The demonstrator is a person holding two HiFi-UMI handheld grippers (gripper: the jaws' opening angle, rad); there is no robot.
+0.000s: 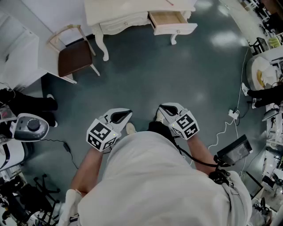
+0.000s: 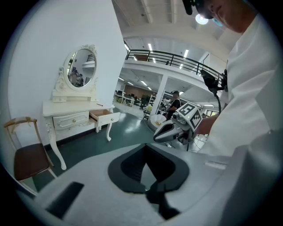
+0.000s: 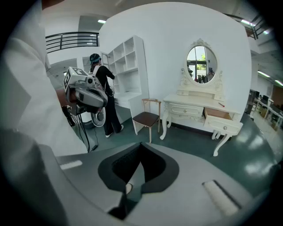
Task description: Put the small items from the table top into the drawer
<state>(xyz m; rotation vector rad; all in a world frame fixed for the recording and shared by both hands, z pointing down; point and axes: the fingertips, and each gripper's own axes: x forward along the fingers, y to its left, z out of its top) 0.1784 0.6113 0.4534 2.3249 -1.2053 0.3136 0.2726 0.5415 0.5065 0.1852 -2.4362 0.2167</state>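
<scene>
Jaws of left gripper (image 1: 128, 112) and right gripper (image 1: 162, 107) closed, empty, parked at waist since table (image 1: 128, 12) well off; drawer (image 1: 171, 20) open for loading.

Both empty, jaws together: left tool (image 1: 127, 113) and right tool (image 1: 162, 107) side by side before the torso (image 1: 150, 185).

Seemingly open floor (image 1: 168, 75) up to drawer (image 1: 176, 28)

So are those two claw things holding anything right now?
No. The left gripper and the right gripper are both shut with nothing between their jaws.
</scene>
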